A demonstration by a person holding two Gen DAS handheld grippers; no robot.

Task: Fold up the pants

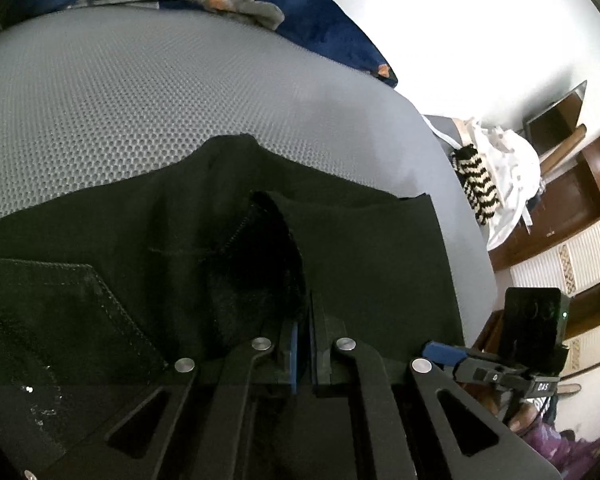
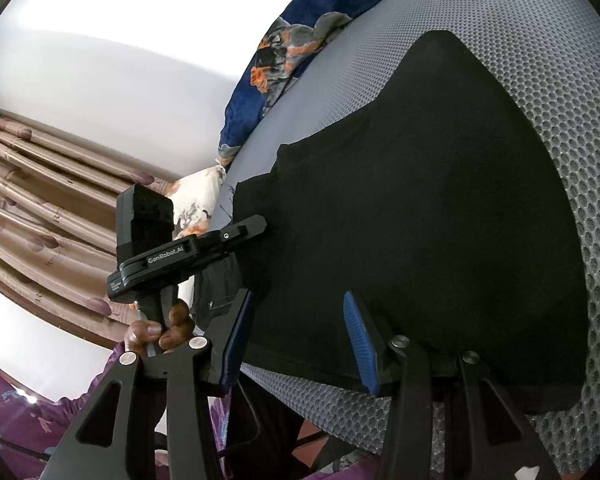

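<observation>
Lying under the left hand-held gripper (image 1: 302, 344), seemingly pinched: pants (image 1: 380, 248).

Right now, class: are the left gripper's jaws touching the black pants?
Touching. The left wrist view shows the left gripper with jaws shut on a fold of the black pants, fabric running straight down between them.

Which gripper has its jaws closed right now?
The left gripper: its jaws are pressed together at the pants. The right gripper stands open, with a wide gap.
</observation>
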